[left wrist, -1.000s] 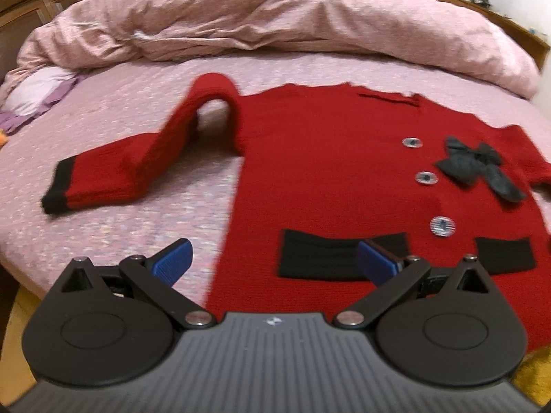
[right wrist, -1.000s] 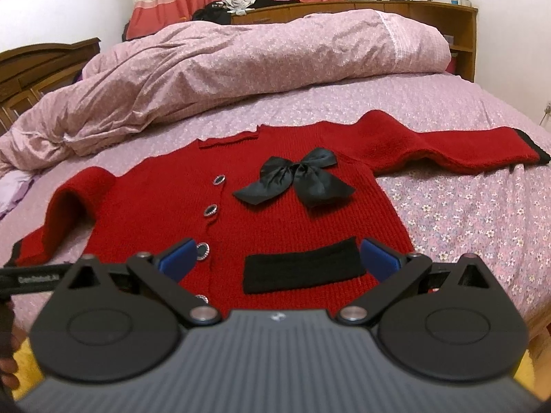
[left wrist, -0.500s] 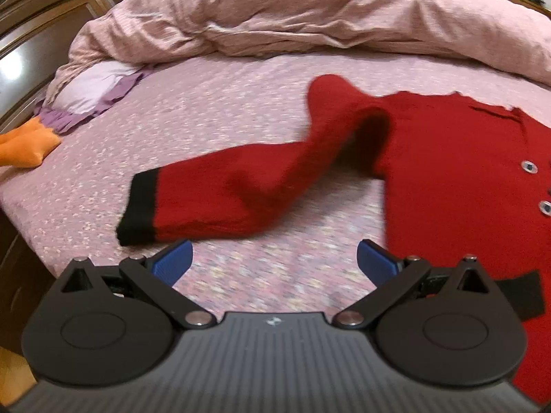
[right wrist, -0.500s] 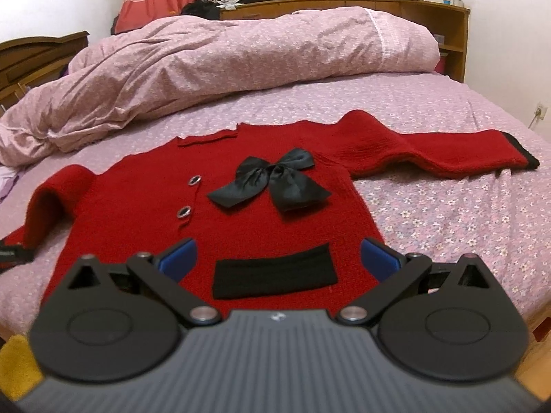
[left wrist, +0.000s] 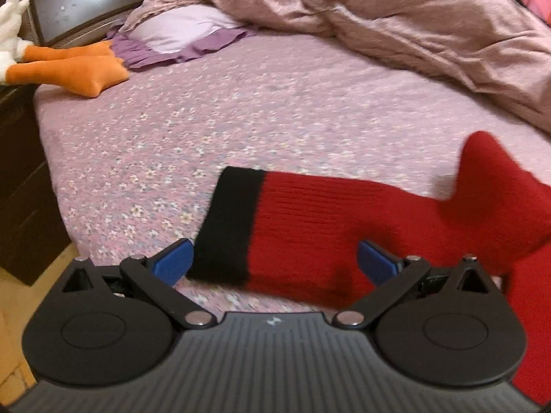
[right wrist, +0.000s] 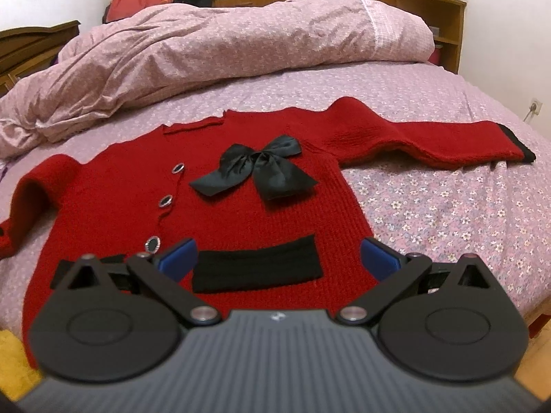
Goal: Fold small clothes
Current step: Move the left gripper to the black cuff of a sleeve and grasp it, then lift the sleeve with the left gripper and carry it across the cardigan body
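Observation:
A small red knit cardigan (right wrist: 113,206) with a black bow (right wrist: 258,168), silver buttons and black pocket bands lies face up on the bed. Its right sleeve (right wrist: 430,141) stretches out flat to the right. Its left sleeve (left wrist: 330,227), with a black cuff (left wrist: 227,227), is humped at the shoulder and lies just ahead of my left gripper (left wrist: 275,261), which is open and empty, with the cuff between its blue fingertips in the view. My right gripper (right wrist: 279,258) is open and empty, above the cardigan's lower hem near a pocket band (right wrist: 258,268).
The bed has a pink flowered sheet (left wrist: 241,103). A rumpled pink duvet (right wrist: 206,48) lies across the back. A lilac pillow (left wrist: 186,31) and an orange and white plush toy (left wrist: 65,65) sit at the far left. The bed's left edge (left wrist: 51,158) drops to dark wooden furniture.
My left gripper has swung left from over the cardigan's body to the left sleeve's cuff and come closer to it. My right gripper has shifted slightly. Both stayed open.

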`<state>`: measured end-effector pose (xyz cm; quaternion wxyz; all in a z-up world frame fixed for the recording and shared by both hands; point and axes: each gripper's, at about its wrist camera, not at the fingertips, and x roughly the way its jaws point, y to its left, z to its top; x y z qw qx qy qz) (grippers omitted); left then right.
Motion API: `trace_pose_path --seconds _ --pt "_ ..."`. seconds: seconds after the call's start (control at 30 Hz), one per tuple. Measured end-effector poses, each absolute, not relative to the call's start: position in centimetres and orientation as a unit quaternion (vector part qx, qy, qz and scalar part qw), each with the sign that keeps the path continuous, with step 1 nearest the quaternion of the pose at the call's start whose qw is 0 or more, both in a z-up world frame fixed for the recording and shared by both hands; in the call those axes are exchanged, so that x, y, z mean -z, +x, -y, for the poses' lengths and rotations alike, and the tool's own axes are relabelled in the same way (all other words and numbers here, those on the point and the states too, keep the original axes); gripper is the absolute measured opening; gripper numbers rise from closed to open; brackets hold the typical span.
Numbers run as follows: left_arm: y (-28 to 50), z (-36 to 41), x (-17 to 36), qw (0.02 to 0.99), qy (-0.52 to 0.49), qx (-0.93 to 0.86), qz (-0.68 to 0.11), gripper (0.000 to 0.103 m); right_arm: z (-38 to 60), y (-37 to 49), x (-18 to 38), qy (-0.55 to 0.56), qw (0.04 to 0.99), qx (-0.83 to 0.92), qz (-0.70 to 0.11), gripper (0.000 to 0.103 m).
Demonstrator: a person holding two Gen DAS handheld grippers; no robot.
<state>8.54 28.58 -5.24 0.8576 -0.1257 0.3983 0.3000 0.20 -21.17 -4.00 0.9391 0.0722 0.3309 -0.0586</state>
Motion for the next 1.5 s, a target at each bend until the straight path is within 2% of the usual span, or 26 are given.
trace_pose_path --seconds 0.17,0.43,0.7,1.03,1.1,1.2,1.27,1.3,1.33,1.43,1.5 --pt "9.0 -29.0 6.3 0.854 -0.162 -0.294 -0.397 0.103 21.1 0.7 4.5 0.069 0.937 0.058 -0.337 0.103" --pt "10.1 -28.4 8.3 0.857 -0.133 -0.296 -0.400 0.103 21.1 1.2 5.2 0.071 0.940 0.051 -0.330 0.103" --pt "10.5 -29.5 7.7 0.844 -0.145 -0.265 -0.443 0.103 23.7 2.8 4.9 0.102 0.944 0.045 -0.309 0.103" --pt "11.1 -28.8 8.6 0.873 -0.116 -0.286 -0.377 0.103 28.4 2.6 5.4 0.197 0.928 0.017 -0.317 0.103" --pt "11.1 -28.6 8.4 0.878 -0.108 -0.281 -0.372 0.096 28.5 2.2 5.6 0.204 0.928 0.012 -0.312 0.103" --pt "11.4 -27.9 7.9 0.888 -0.089 -0.262 -0.367 0.073 28.4 2.0 5.6 0.204 0.930 0.017 -0.306 0.103" --pt "11.5 -27.5 7.4 0.893 -0.083 -0.247 -0.366 0.043 28.1 2.0 5.5 0.204 0.931 0.013 -0.304 0.103" --pt "11.6 -27.4 7.1 0.894 -0.085 -0.242 -0.366 0.036 27.9 2.0 5.4 0.203 0.931 0.009 -0.303 0.103" --pt "11.6 -27.3 6.8 0.896 -0.090 -0.237 -0.365 0.021 27.7 2.1 5.3 0.200 0.932 0.006 -0.304 0.103" --pt "11.0 -27.4 5.4 0.907 -0.119 -0.214 -0.342 0.007 27.1 2.3 5.0 0.177 0.935 0.003 -0.309 0.103" --pt "10.6 -27.3 3.8 0.920 -0.131 -0.186 -0.318 0.006 26.7 2.2 4.9 0.161 0.938 0.001 -0.307 0.103"
